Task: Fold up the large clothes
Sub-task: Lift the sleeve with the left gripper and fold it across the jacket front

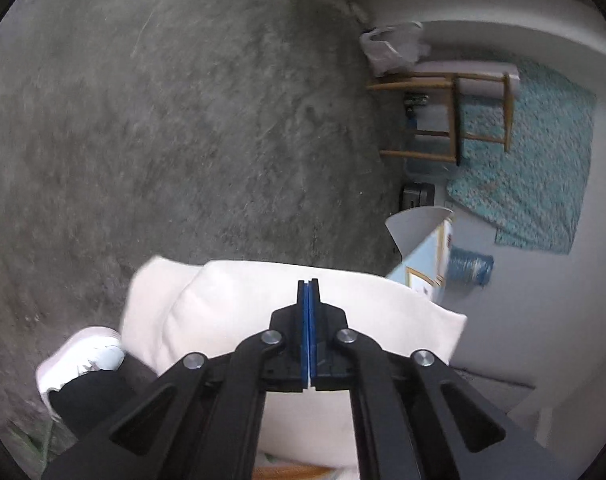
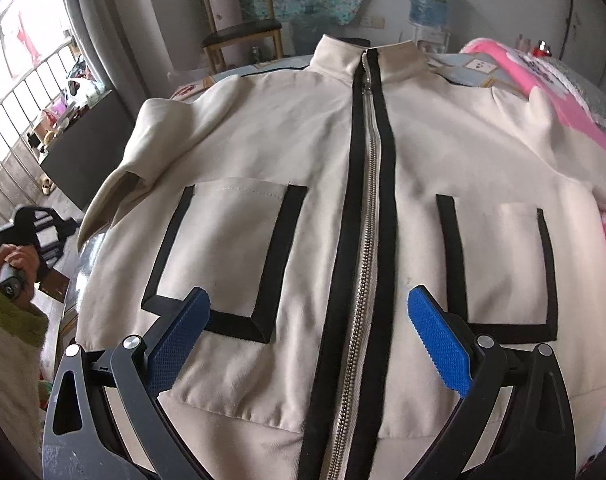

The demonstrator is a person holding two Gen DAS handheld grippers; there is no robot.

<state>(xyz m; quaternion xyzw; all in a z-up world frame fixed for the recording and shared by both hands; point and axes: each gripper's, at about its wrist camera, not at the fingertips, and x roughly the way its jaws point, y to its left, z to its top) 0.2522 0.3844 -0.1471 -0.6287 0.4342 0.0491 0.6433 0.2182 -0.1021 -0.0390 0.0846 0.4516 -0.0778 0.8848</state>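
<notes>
Left gripper [image 1: 309,286] clamps jacket sleeve [image 1: 231,300].

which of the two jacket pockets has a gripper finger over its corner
The pocket left of the zipper: the right gripper finger overlaps its lower corner. The other pocket is clear.

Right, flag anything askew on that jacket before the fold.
The jacket lies flat and zipped, but its sleeve at the picture's left is bunched and hangs off the table edge, not spread flat. Otherwise nothing odd.
</notes>
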